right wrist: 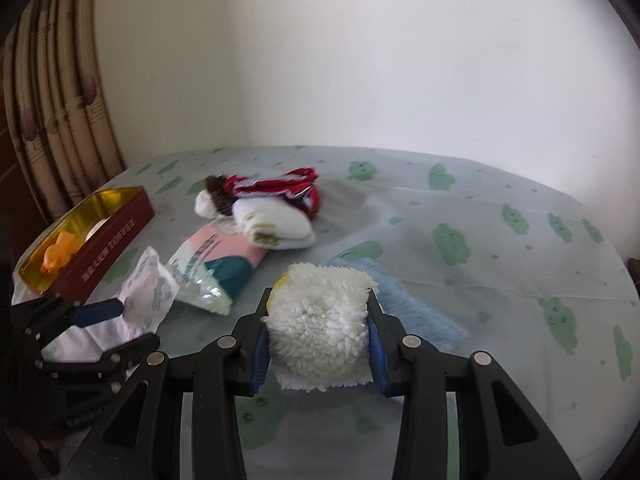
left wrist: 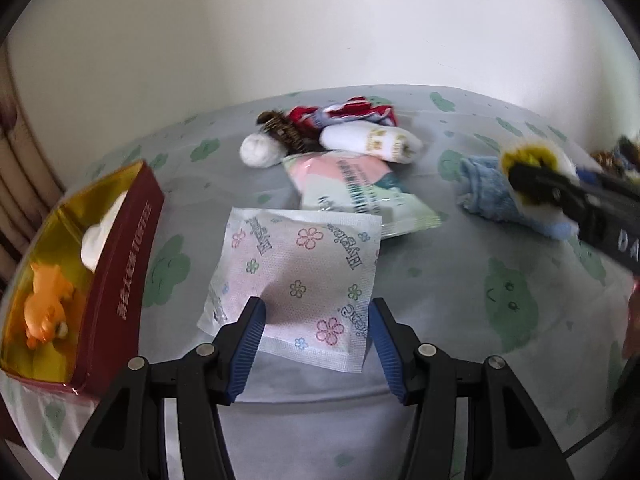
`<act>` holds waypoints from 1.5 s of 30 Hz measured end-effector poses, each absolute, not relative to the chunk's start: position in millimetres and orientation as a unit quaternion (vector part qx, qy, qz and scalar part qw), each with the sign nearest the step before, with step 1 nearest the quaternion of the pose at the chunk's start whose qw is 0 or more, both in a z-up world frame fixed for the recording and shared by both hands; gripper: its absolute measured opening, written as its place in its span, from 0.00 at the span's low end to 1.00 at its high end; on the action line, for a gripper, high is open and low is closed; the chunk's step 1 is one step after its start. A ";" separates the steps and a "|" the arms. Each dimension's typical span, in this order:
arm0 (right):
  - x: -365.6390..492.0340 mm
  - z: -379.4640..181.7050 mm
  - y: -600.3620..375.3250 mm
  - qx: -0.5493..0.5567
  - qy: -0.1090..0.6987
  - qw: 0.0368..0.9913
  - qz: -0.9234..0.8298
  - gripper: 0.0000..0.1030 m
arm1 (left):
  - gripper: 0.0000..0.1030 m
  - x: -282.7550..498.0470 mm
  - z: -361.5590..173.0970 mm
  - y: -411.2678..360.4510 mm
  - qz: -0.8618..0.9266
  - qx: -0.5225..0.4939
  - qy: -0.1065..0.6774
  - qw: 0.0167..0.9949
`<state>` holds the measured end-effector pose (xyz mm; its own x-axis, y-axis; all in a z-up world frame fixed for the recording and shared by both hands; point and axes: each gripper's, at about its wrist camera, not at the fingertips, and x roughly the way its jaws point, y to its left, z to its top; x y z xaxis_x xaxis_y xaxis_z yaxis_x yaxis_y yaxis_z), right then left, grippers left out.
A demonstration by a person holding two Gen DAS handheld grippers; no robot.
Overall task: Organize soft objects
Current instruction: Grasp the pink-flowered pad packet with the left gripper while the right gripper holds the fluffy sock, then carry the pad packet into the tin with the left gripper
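My left gripper [left wrist: 317, 314] stands open, its blue pads on either side of the near part of a white flower-printed packet [left wrist: 304, 272] lying on the bed. The right wrist view shows that gripper [right wrist: 116, 326] at the left edge with the packet [right wrist: 150, 292] between its fingers. My right gripper [right wrist: 318, 304] is shut on a fluffy white roll with a yellow side [right wrist: 320, 320], held just over a blue fluffy cloth [right wrist: 420, 316]. In the left wrist view that gripper [left wrist: 532, 184] and the roll [left wrist: 528, 156] hang over the blue cloth [left wrist: 480, 188].
A red tin with a gold inside [left wrist: 132, 248] sits at the left, holding an orange toy [left wrist: 44, 304] and something white. A pink-green tissue pack [left wrist: 352, 188] lies behind the packet. Further back are a white sock roll [left wrist: 368, 142], a red-white cloth [left wrist: 344, 112] and a brown piece. A curtain [right wrist: 60, 100] hangs left.
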<state>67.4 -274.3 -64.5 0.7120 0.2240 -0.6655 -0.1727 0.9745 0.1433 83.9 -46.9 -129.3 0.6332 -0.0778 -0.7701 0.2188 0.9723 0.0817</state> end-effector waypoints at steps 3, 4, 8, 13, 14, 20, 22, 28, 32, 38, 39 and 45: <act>66.9 -69.4 -267.6 0.032 0.373 0.920 0.118 0.36 | 0.53 87.0 -125.3 -35.6 -0.080 0.067 0.425 0.899; 67.7 -71.0 -266.2 0.031 0.377 0.918 0.122 0.36 | 0.53 88.6 -123.5 -30.9 -0.080 0.058 0.429 0.898; 67.4 -73.5 -262.6 0.027 0.382 0.915 0.130 0.36 | 0.53 92.0 -115.0 -23.0 -0.091 0.049 0.436 0.894; 68.6 -74.7 -262.1 0.027 0.388 0.912 0.133 0.36 | 0.59 102.3 -108.7 -23.0 -0.085 0.065 0.433 0.895; 68.8 -74.7 -262.0 0.028 0.388 0.911 0.133 0.36 | 0.61 105.5 -109.3 -22.6 -0.087 0.064 0.437 0.893; 69.4 -76.4 -262.0 0.030 0.391 0.910 0.136 0.36 | 0.63 119.1 -122.9 -20.7 -0.064 0.068 0.451 0.888; 70.0 -77.3 -262.0 0.031 0.394 0.908 0.137 0.36 | 0.64 119.5 -125.2 -21.4 -0.063 0.073 0.447 0.889; 71.2 -78.9 -261.8 0.033 0.397 0.907 0.137 0.36 | 0.59 119.5 -126.6 -17.7 -0.068 0.067 0.449 0.888; 71.2 -79.1 -260.9 0.032 0.398 0.906 0.137 0.36 | 0.21 121.7 -121.1 -7.5 -0.051 0.061 0.450 0.889; 71.9 -80.5 -261.2 0.034 0.402 0.905 0.137 0.37 | 0.12 120.1 -109.7 3.7 -0.051 0.041 0.445 0.893; 72.0 -80.5 -261.3 0.033 0.402 0.905 0.138 0.37 | 0.12 118.5 -107.3 3.5 -0.055 0.041 0.443 0.894; 72.9 -83.8 -259.6 0.028 0.408 0.902 0.137 0.37 | 0.12 112.1 -85.9 2.3 -0.063 0.039 0.426 0.902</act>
<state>72.9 -259.6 -83.8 0.6301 0.2698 -0.7281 -0.2234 0.9610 0.1628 112.1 2.3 -85.9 0.6288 -0.0799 -0.7735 0.1456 0.9892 0.0162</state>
